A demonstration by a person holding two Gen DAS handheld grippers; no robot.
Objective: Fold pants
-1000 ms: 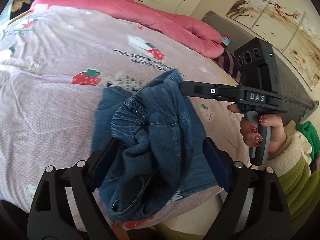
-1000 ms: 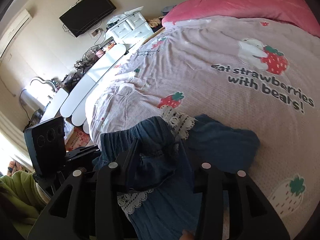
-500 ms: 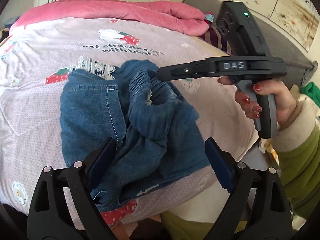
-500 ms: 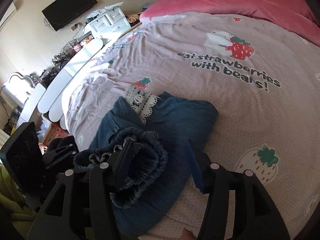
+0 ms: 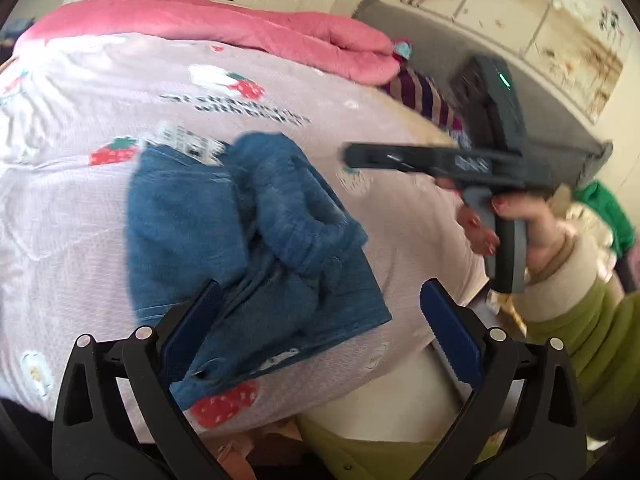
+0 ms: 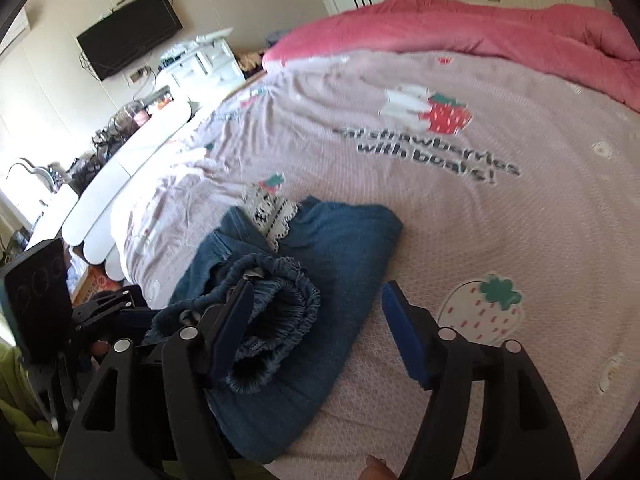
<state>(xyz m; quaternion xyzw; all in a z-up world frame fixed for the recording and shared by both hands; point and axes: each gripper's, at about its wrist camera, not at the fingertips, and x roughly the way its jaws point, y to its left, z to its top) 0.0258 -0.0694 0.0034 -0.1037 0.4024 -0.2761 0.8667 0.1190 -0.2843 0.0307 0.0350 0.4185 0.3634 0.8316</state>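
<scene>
Your pants (image 5: 248,236) lie bunched in a loose blue heap on the bedsheet (image 5: 72,216), near the bed's front edge, with the gathered waistband (image 6: 280,304) rumpled on top and a strip of white lace (image 6: 272,212) poking out at the far side. Your left gripper (image 5: 320,316) hovers over the near end of the heap with its jaws opening wide; denim shows between the pads but neither pad presses on it. Your right gripper (image 6: 320,320) has its jaws opening too: the left pad sits right against the waistband folds, while the right pad stands clear over the sheet. Your right hand (image 5: 516,224) shows in the left view, wrapped around the grey handle. A pink quilt (image 6: 460,28) is piled along the far side of the bed.
</scene>
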